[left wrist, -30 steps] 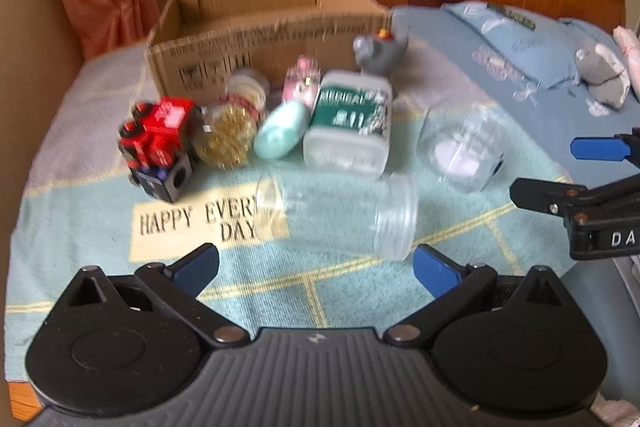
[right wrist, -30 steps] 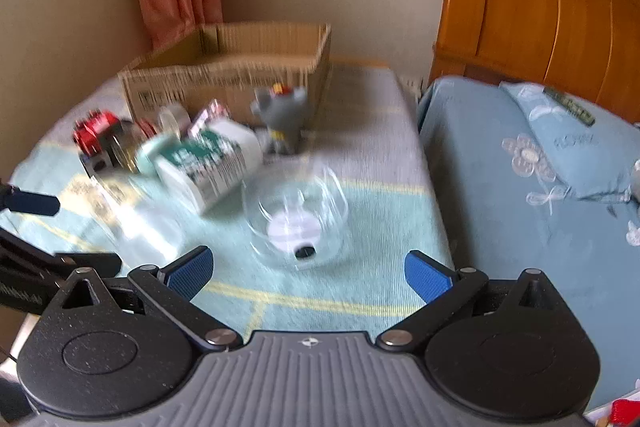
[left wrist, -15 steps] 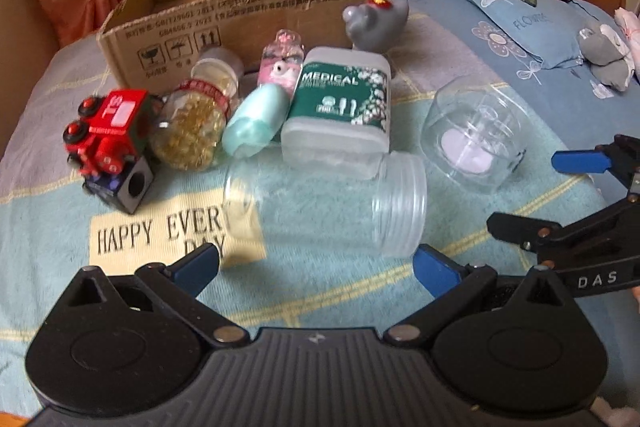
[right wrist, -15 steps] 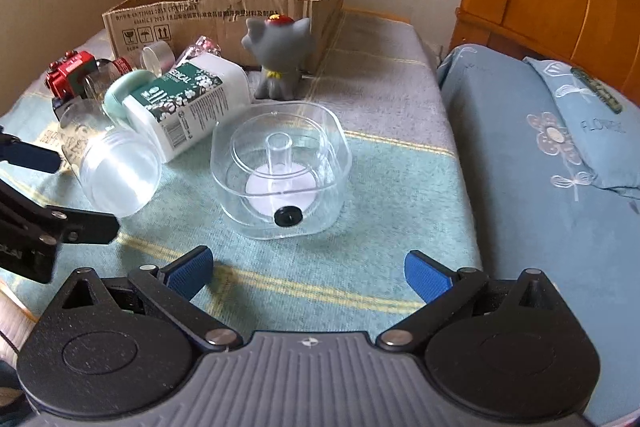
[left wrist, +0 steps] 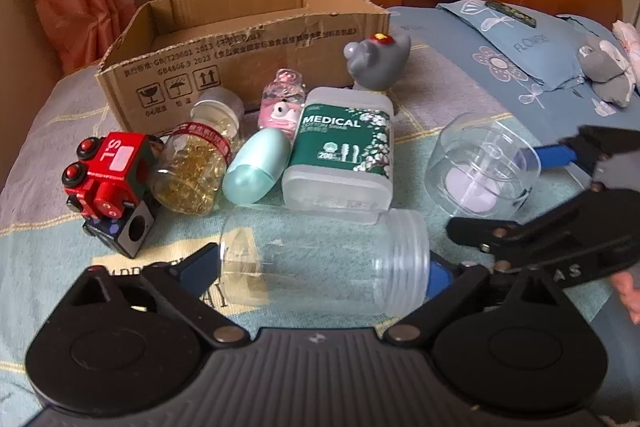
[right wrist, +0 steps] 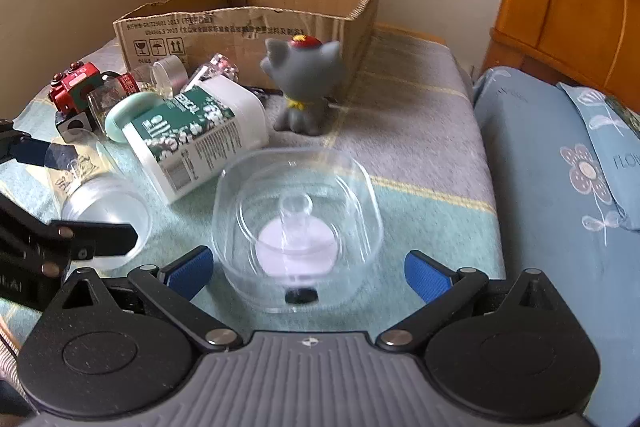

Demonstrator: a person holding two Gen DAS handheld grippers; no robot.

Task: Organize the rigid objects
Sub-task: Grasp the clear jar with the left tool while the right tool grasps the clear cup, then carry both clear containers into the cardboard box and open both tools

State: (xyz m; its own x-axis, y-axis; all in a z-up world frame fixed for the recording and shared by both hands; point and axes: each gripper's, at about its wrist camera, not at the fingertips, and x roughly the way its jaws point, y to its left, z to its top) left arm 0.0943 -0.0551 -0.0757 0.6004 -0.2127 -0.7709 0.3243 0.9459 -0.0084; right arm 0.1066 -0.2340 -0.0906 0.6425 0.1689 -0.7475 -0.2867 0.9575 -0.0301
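The left gripper (left wrist: 320, 273) is closing, its blue pads flanking a clear plastic jar (left wrist: 324, 259) lying on its side just in front of the MEDICAL swab box (left wrist: 340, 151); the right gripper (right wrist: 308, 273) stands wide open around a clear lidded container (right wrist: 298, 223) right of that box

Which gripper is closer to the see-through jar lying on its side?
Left. The left gripper straddles the jar, jaws closing around it. The right gripper is beside it, around the clear bowl.

Left gripper (left wrist: 320, 269) fingertips: partly behind the clear jar (left wrist: 324, 259).
Cardboard box (left wrist: 244, 55) inside: hidden.
Clear bowl (right wrist: 296, 223): slightly blurred.
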